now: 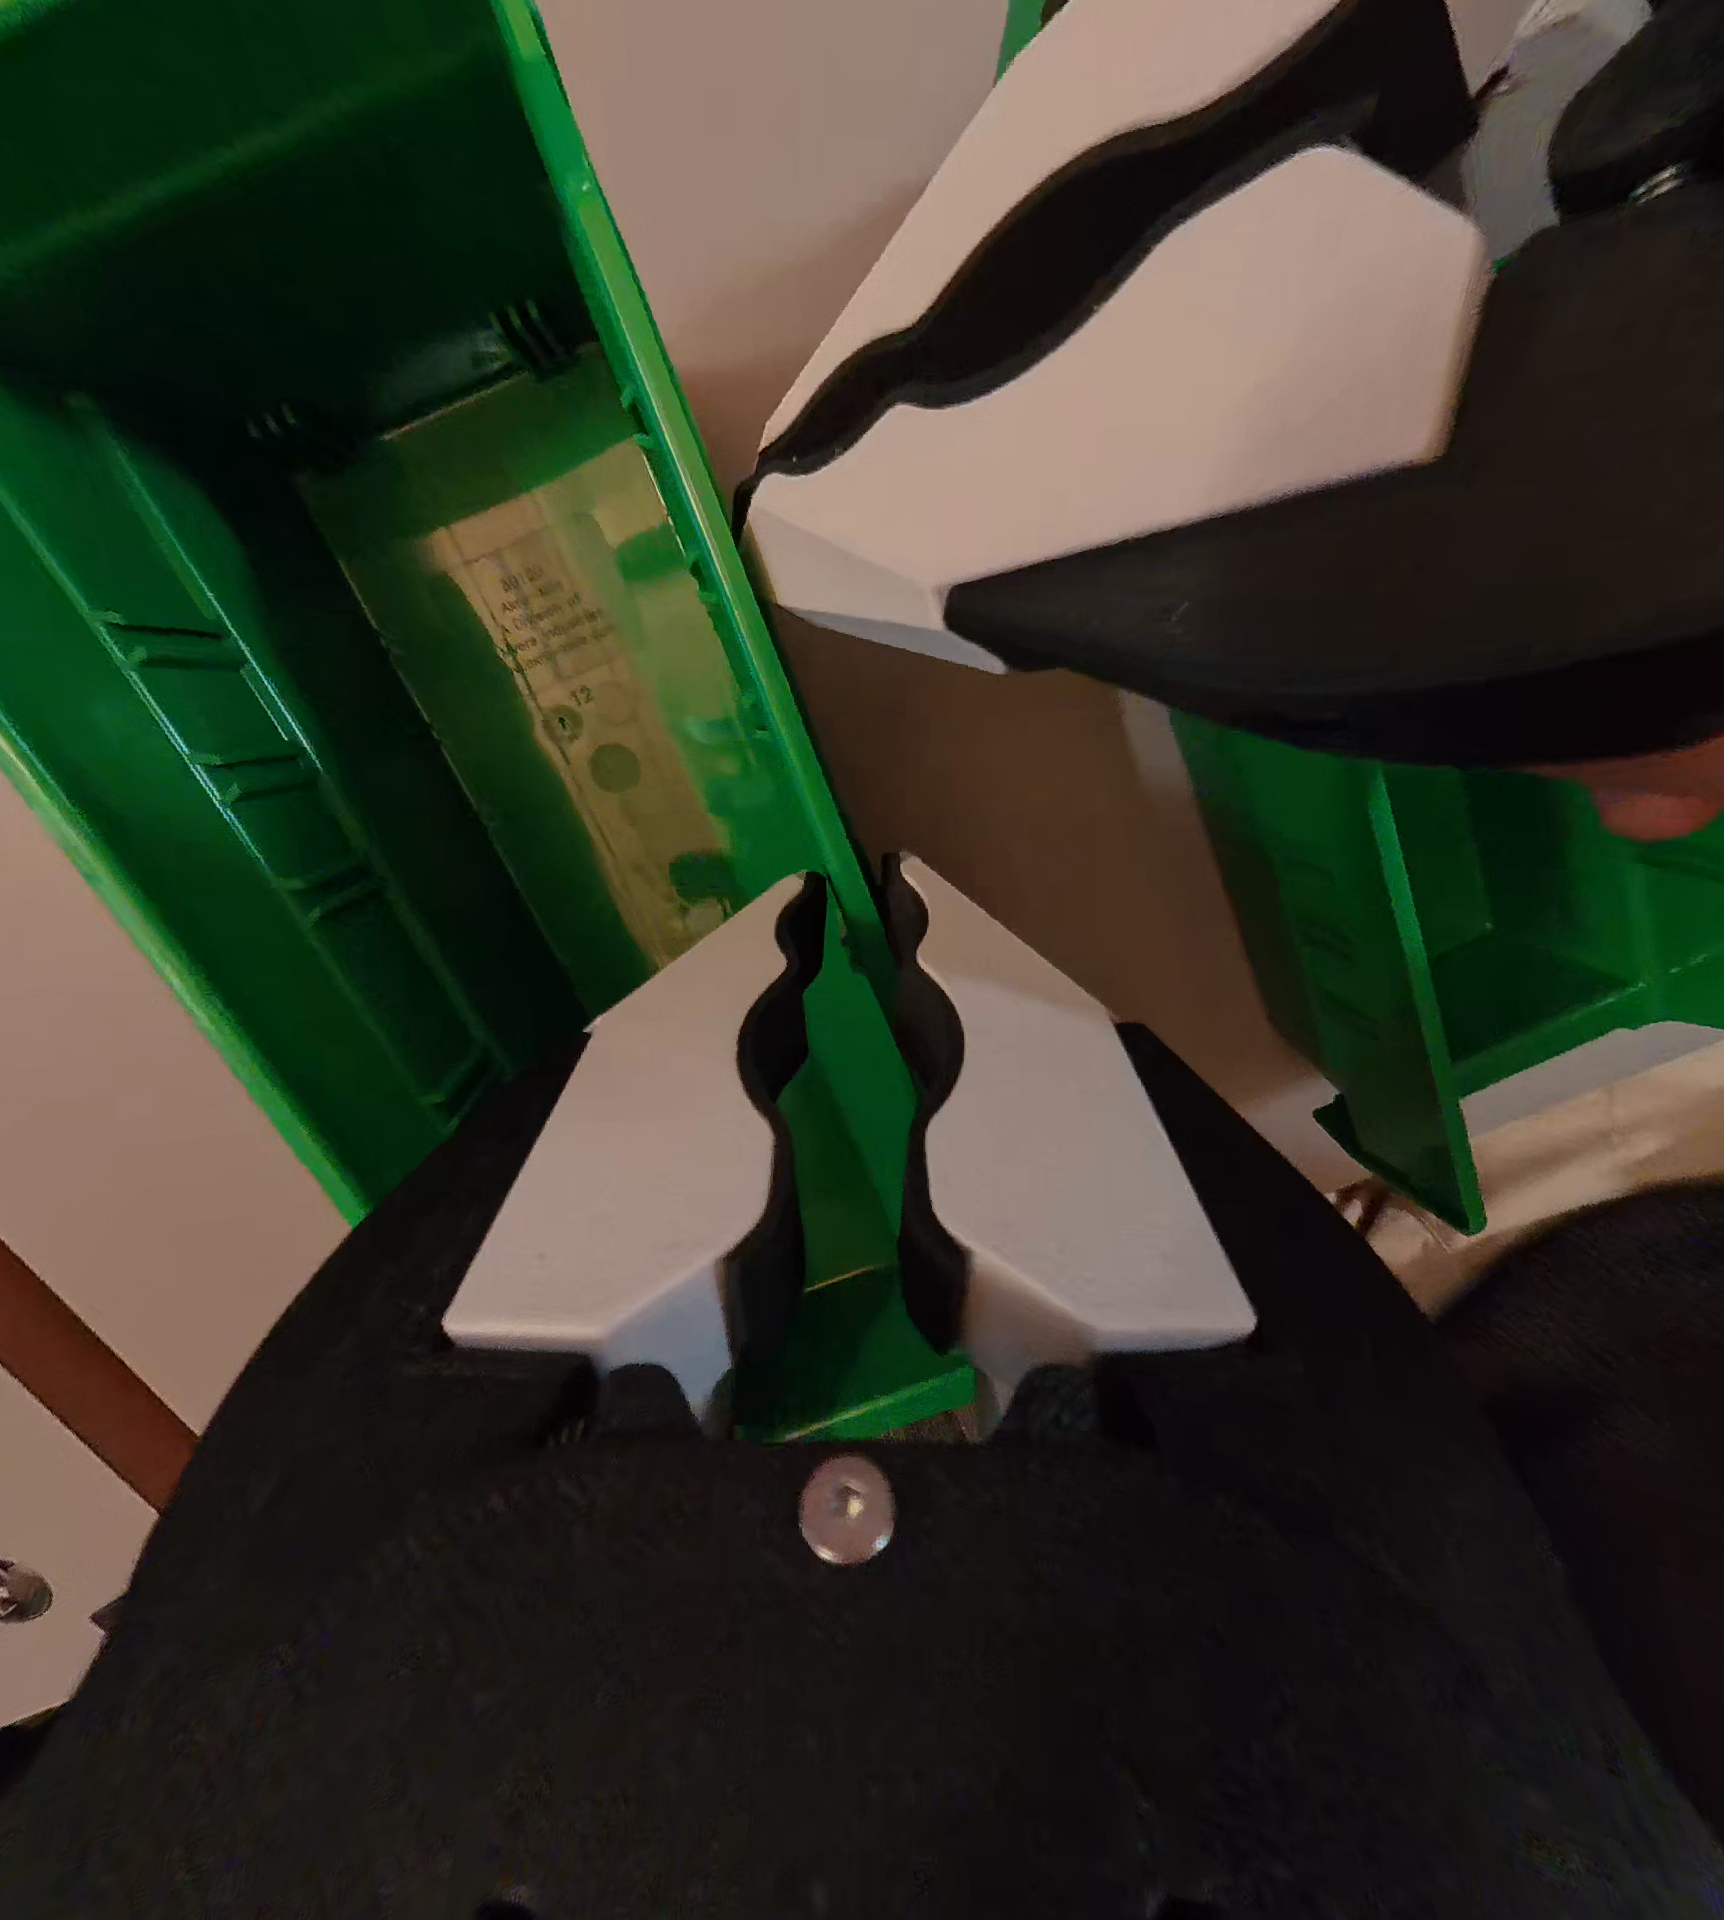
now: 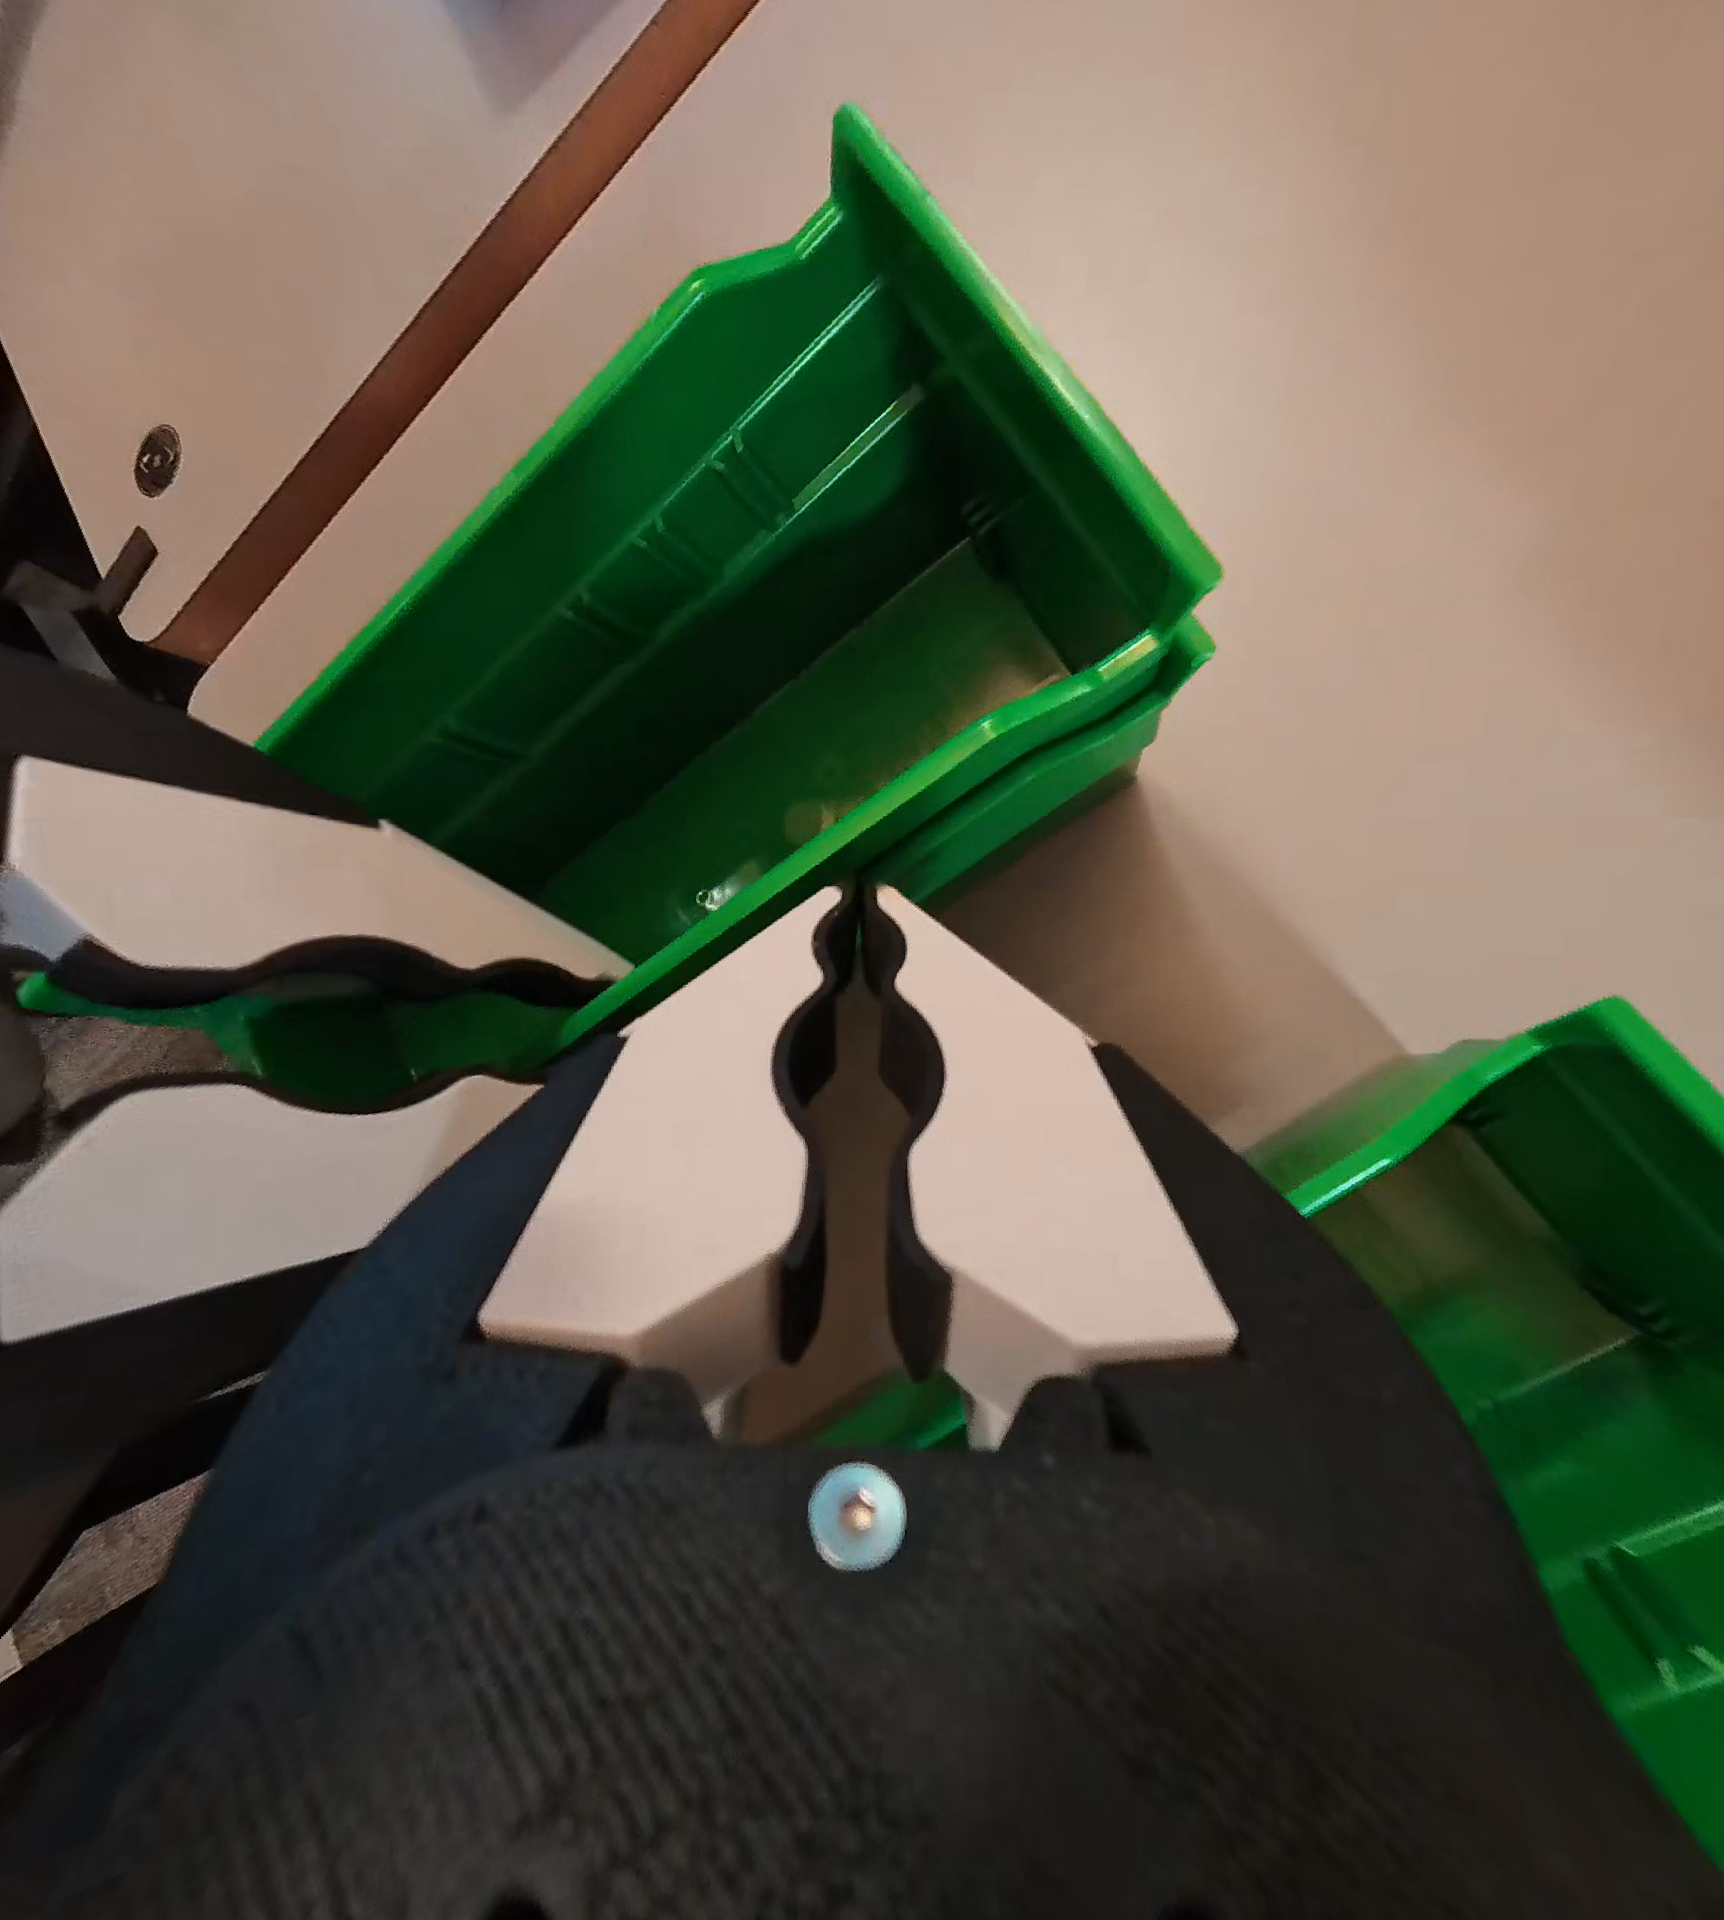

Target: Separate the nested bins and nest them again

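Note:
A green bin (image 1: 214,520) lies open towards me in the left wrist view. My left gripper (image 1: 853,883) is shut on its side wall, with a pad on each side of the wall. In the right wrist view this bin (image 2: 733,582) sits nested in another green bin (image 2: 1066,779), and the left gripper (image 2: 318,1029) clamps its near wall. My right gripper (image 2: 853,904) is shut with nothing between its pads. Its tips touch the underside of the upper bin's rim. It also shows in the left wrist view (image 1: 764,488), against the outside of the wall.
A third green bin (image 2: 1616,1403) lies apart at the lower right, also seen in the left wrist view (image 1: 1440,987). The bins rest on a pale table (image 2: 1460,416) with a brown strip (image 2: 442,343) and a round metal fitting (image 2: 157,457).

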The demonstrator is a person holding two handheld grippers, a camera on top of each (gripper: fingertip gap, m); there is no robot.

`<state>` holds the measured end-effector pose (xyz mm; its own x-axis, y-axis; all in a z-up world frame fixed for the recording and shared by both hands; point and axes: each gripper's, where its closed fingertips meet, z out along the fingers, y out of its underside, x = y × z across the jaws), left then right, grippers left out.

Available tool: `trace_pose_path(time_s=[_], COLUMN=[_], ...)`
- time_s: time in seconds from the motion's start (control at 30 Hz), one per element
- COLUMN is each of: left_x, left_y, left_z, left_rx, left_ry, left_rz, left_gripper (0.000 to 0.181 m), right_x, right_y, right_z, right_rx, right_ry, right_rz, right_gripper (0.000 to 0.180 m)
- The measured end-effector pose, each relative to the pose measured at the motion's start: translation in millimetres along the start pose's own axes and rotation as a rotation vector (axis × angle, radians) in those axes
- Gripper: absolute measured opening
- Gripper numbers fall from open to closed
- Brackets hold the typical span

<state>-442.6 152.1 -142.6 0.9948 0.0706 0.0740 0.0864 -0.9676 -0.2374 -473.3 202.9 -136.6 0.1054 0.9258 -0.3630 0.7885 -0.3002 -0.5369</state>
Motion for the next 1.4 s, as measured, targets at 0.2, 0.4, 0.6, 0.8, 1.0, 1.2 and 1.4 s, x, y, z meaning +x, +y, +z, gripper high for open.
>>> trace_pose_path(time_s=[0.2, 0.4, 0.6, 0.8, 1.0, 1.2, 1.4], left_x=[0.0, 1.1, -2.3, -7.7, -11.4, -14.3, -19.3], left_y=[-1.3, -3.0, -4.5, -4.5, 0.8, 1.3, 6.4], left_z=[-2.9, -6.8, -10.3, -11.2, -15.1, -27.1, -56.5], left_rx=[0.028, 0.047, 0.066, 0.09, 0.068, 0.095, 0.087], left_ry=[-0.011, 0.029, 0.025, -0.059, -0.089, -0.09, -0.132], left_rz=[0.026, -0.002, -0.004, 0.053, 0.072, 0.045, 0.056], left_gripper=[0.012, 0.012, 0.009, 0.006, 0.004, 0.004, 0.003], right_x=[3.4, 1.1, 1.2, -5.5, -14.3, -12.5, -9.9], right_y=[-0.4, 1.4, 4.4, 4.7, 4.6, 1.9, -2.8], right_z=[-0.1, -1.9, 2.4, 3.9, 4.9, 6.5, 8.0], right_rx=[-0.007, -0.012, -0.027, -0.037, -0.065, -0.076, -0.072], right_ry=[-0.002, -0.041, -0.042, -0.097, -0.097, -0.075, -0.012], right_rz=[0.012, 0.034, 0.021, 0.033, -0.011, -0.011, -0.044], right_gripper=[0.006, 0.017, 0.026, 0.015, 0.006, 0.006, 0.006])
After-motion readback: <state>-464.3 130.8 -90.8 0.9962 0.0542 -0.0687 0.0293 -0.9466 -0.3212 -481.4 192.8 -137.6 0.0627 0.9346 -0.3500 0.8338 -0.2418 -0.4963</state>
